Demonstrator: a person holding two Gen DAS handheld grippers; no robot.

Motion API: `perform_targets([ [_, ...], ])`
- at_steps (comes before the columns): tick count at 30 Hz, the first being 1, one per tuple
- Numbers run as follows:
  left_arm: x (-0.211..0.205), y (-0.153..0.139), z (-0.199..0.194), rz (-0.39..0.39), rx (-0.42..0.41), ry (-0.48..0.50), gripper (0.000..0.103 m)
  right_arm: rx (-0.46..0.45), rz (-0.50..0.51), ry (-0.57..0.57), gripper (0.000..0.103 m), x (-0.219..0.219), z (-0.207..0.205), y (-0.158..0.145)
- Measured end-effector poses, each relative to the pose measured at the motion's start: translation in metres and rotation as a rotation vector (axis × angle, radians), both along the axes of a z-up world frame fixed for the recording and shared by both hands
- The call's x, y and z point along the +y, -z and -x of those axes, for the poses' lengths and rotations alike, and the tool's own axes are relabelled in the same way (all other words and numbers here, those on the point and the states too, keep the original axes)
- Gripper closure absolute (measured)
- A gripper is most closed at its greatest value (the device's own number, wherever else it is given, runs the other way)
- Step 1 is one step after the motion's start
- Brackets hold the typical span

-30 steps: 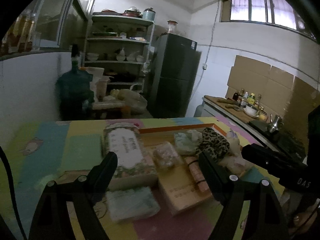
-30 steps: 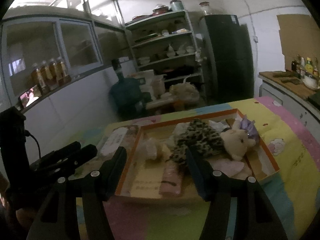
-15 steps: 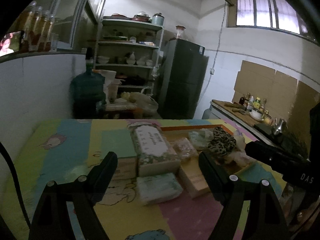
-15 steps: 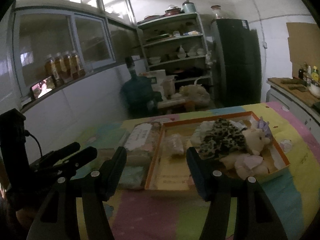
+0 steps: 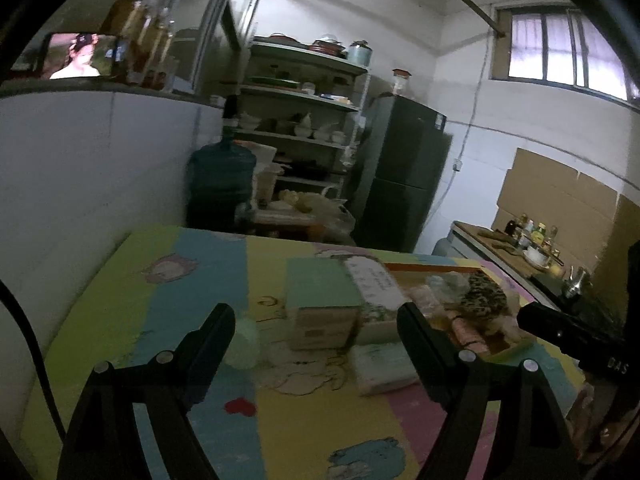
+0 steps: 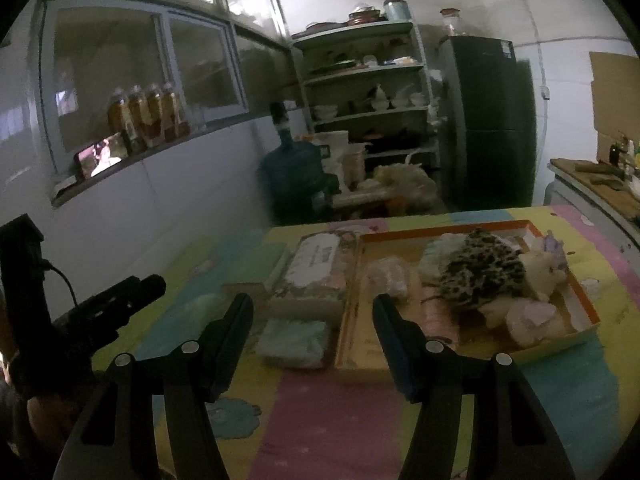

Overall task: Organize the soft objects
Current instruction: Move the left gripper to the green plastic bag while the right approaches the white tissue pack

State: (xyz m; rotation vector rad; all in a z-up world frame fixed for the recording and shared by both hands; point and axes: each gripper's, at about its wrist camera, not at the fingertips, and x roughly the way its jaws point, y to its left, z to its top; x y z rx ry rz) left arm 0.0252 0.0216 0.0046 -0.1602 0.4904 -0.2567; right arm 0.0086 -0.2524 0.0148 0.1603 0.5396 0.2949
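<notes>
Here, both tongs [image 5: 316, 336] [image 6: 312, 326] wide and empty, short of the tray's orange rim [image 6: 444, 227]

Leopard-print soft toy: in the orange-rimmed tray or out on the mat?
In. The leopard-print toy lies inside the tray, piled with a cream plush toy, within the orange rim.

Both wrist views: table [image 5: 120, 300], perhaps obliquely.

Left tongs [image 5: 316, 324]: jaws spread wide, nothing between them, angled slightly downward, clear of contact. Right tongs [image 6: 313, 314]: jaws apart at a narrower spread, likewise empty, same shallow downward tilt. In each wrist view, the other tongs show at the frame edge, held level alongside.
</notes>
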Motion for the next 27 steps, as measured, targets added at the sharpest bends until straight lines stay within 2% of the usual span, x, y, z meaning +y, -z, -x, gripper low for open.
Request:
perform_targets([
  [8, 0.034, 0.011, -0.004, -0.014, 0.021, -0.027, 0.02, 0.046, 0.021, -0.058, 0.039, 0.027, -0.014, 0.014],
  [13, 0.034, 0.025, -0.023, -0.12, 0.058, 0.088, 0.02, 0.078, 0.037, -0.08, 0.039, 0.041, -0.023, 0.024],
  [17, 0.028, 0.038, -0.041, -0.144, 0.099, 0.163, 0.02, 0.092, 0.042, -0.087, 0.039, 0.047, -0.028, 0.028],
  [23, 0.025, 0.057, -0.074, -0.187, 0.18, 0.143, 0.02, 0.099, 0.062, -0.085, 0.039, 0.05, -0.031, 0.031],
  [27, 0.027, 0.07, -0.091, -0.163, 0.246, 0.126, 0.02, 0.119, 0.057, -0.083, 0.039, 0.049, -0.038, 0.037],
])
